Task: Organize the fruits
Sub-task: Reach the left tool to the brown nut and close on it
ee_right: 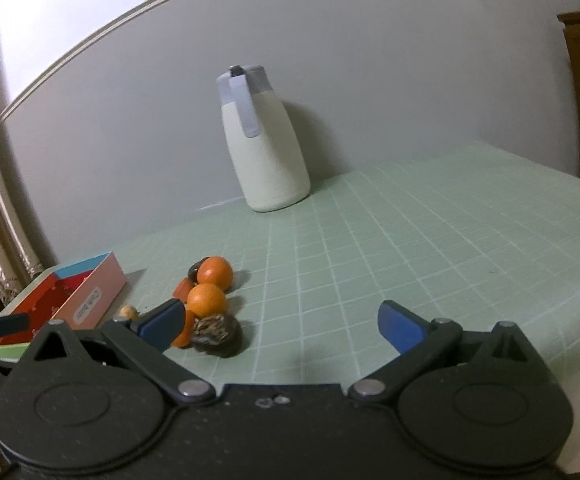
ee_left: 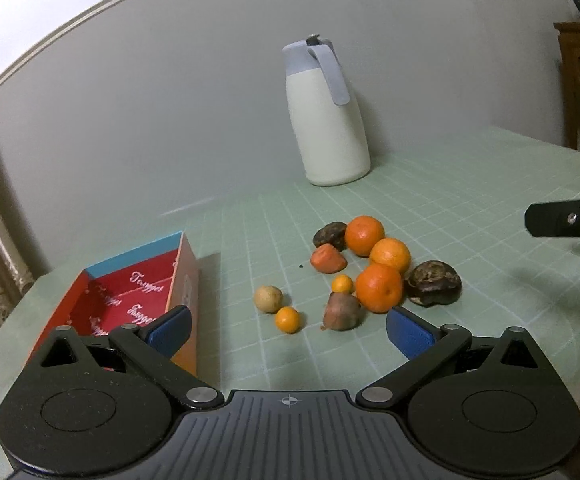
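1. Fruit lies in a loose cluster on the pale green gridded table, none of it yet in the open red cardboard box with white script lining; judging by that, the sorting has hardly begun.
2. Nearest the left gripper sit a small orange kumquat-like fruit, a round tan fruit and a brownish cut piece. Behind them 3 bright round tangerines touch each other in a row, flanked by 2 dark wrinkled fruits.
3. That gripper's blue-padded jaws are spread wide and hold nothing. They straddle the near edge of the cluster, probably so a small fruit can be taken first, and the box stands just to their left, a short carry away.
4. The right gripper hovers beside the pile over bare table, jaws likewise released and empty, likely waiting clear of the other's path.
5. A white jug with grey-blue lid and handle stands well apart by the wall, out of the work.
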`<state>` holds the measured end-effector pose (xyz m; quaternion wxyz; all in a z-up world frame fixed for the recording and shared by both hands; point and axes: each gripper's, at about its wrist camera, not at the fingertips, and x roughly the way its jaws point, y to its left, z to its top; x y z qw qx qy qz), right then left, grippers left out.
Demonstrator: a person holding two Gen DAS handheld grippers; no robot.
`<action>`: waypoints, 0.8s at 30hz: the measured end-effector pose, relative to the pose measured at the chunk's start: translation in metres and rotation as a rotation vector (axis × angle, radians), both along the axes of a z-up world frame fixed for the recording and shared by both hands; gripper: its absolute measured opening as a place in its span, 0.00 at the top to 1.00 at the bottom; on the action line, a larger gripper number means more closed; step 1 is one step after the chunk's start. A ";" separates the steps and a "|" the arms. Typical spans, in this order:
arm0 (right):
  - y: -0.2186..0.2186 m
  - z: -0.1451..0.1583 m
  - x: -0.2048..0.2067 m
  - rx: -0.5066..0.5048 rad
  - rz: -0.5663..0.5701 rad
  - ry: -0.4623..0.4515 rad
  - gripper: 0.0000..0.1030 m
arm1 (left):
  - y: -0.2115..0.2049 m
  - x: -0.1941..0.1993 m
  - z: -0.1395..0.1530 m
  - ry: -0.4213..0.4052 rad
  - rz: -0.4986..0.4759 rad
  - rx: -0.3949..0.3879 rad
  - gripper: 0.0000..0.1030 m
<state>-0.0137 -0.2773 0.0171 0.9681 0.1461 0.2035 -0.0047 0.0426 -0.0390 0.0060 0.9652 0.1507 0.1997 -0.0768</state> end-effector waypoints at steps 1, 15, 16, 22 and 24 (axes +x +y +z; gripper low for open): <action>-0.002 -0.001 0.002 0.011 -0.004 -0.001 0.00 | -0.001 0.003 -0.001 0.003 -0.006 0.004 0.01; -0.010 -0.008 0.007 0.071 -0.018 -0.005 0.00 | -0.009 0.042 -0.020 0.134 -0.087 -0.029 0.32; -0.010 -0.008 0.007 0.068 -0.015 -0.003 0.00 | -0.011 0.043 -0.022 0.139 -0.094 -0.027 0.37; -0.010 -0.008 0.006 0.066 -0.018 0.000 0.00 | -0.018 0.050 -0.028 0.179 -0.114 -0.045 0.48; -0.011 -0.008 0.007 0.072 -0.021 0.001 0.00 | -0.019 0.052 -0.029 0.194 -0.120 -0.056 0.56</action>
